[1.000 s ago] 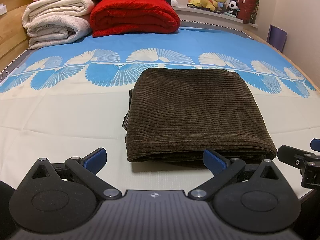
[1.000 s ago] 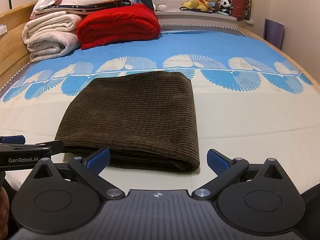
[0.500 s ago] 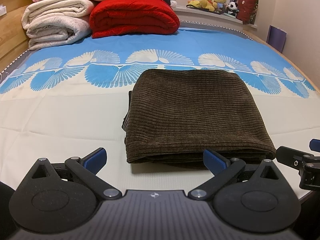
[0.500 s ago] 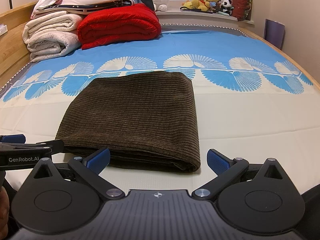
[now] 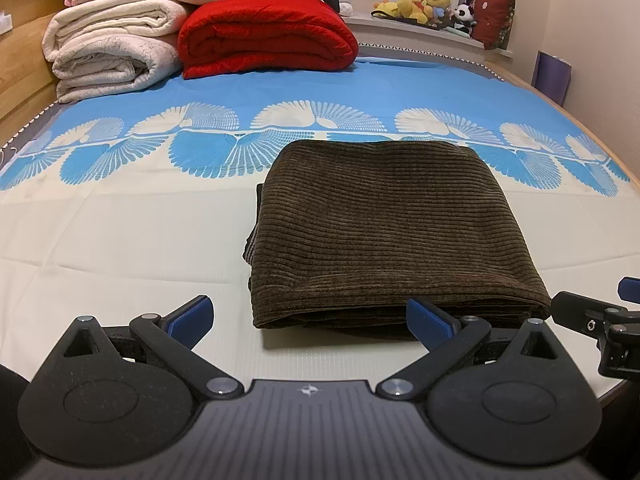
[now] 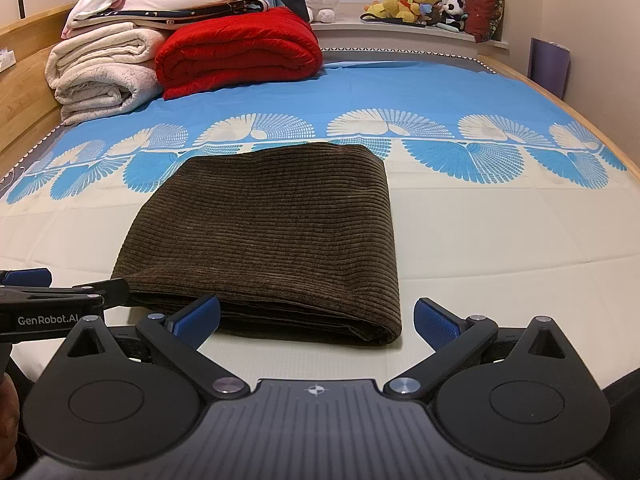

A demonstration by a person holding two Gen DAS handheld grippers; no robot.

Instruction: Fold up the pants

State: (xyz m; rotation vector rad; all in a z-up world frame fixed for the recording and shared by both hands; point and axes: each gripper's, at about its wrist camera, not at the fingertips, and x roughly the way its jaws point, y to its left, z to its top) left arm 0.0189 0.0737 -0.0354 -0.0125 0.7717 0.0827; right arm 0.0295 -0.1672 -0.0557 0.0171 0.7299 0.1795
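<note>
Corduroy pants [image 5: 384, 236] lie folded square; left gripper [image 5: 310, 312] and right gripper [image 6: 316, 314] both wide, empty; judged complete, so lift clear without snagging the near edge.

The brown corduroy pants [image 5: 384, 224] are lying folded into a compact, roughly rectangular bundle on the bed sheet [image 5: 120, 240], their fine ribs running crosswise across the flat top layer. The bundle is sitting mostly on the cream part of the sheet, its far edge reaching the band of blue fan patterns. Several layers are showing stacked along the near edge — rounded and slightly uneven — and in the left wrist view a bit of an inner layer is peeking out along the left side. In the right wrist view the pants [image 6: 272, 232] are lying left of centre, their right edge straight and neat.
</note>
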